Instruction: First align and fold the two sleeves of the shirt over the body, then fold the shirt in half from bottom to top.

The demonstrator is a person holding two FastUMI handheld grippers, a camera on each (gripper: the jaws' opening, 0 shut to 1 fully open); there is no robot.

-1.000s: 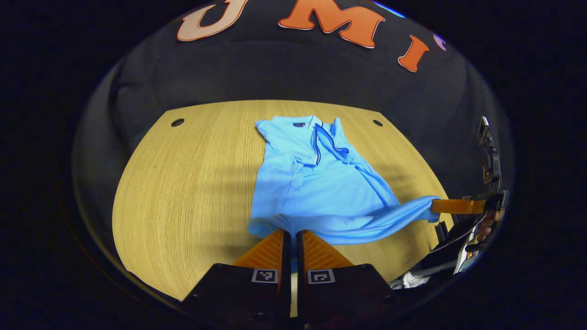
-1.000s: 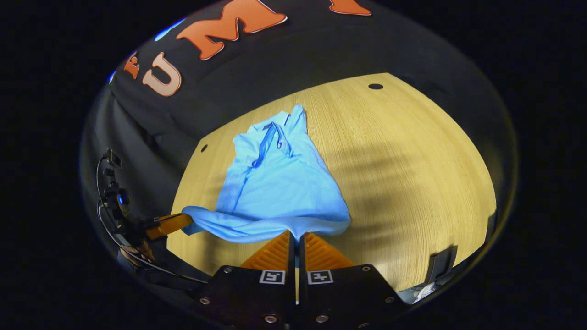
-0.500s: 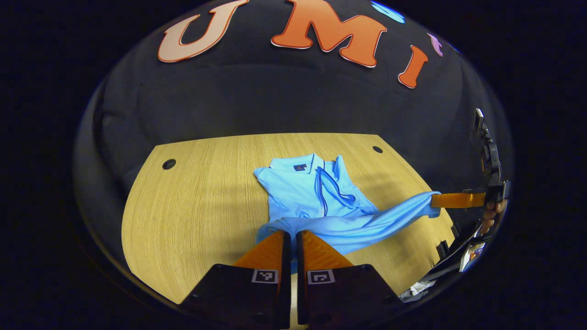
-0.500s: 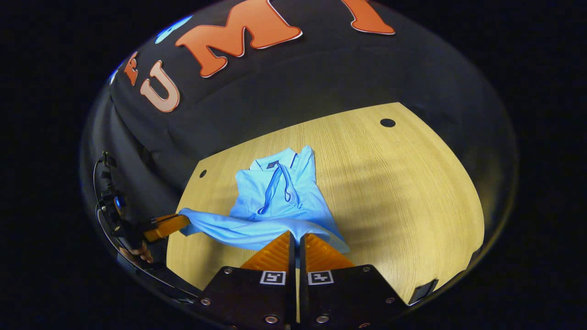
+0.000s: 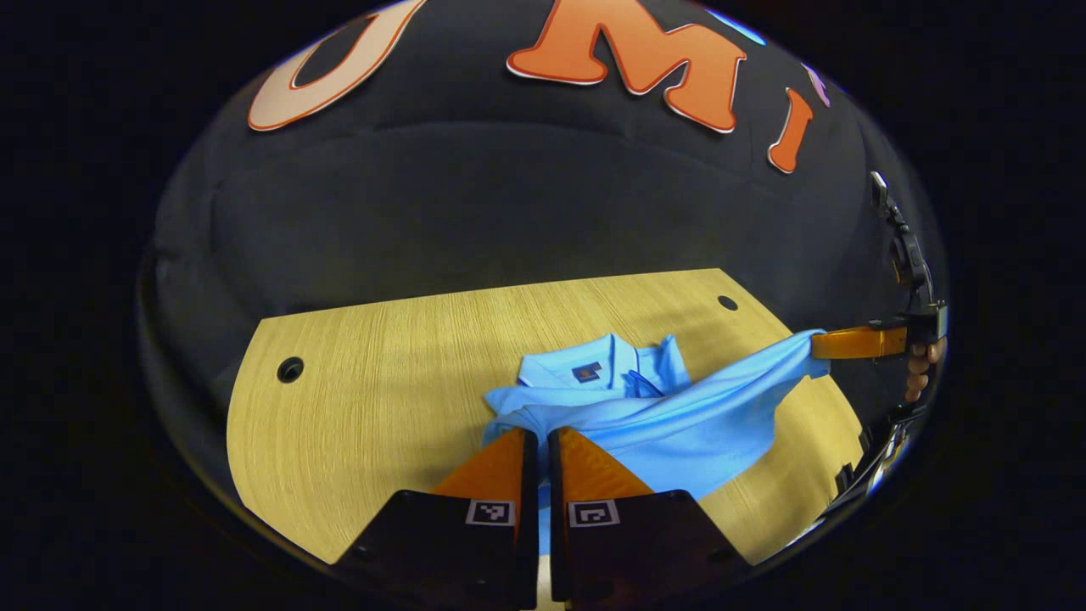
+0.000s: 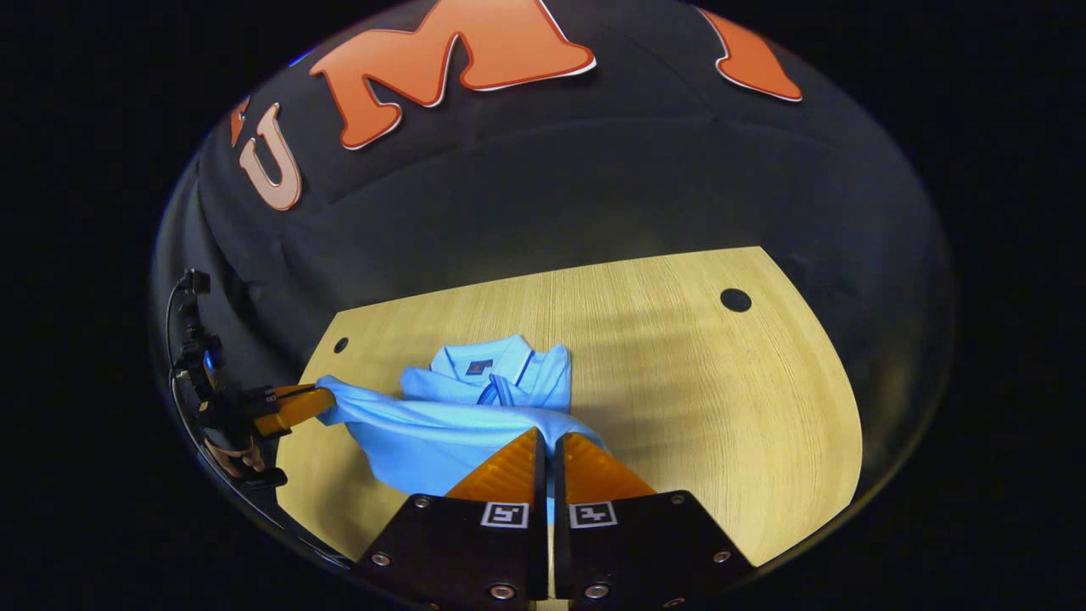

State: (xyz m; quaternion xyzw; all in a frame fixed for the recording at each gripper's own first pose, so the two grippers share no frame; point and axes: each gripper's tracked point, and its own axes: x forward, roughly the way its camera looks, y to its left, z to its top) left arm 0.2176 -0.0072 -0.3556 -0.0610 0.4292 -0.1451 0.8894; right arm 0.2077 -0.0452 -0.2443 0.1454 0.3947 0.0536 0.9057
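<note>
Wood-grain table (image 5: 356,424) under the booth carries a light-blue polo shirt (image 5: 679,424), its collar (image 5: 607,369) toward the far edge. Each gripper is clamped on a bottom-hem corner: the left gripper (image 5: 538,441) on one, the right gripper (image 6: 547,445) on the other, the hem stretched taut between them and lifted over the body. The collar lies straight ahead of both, so the fold probably travels toward the far edge.
</note>
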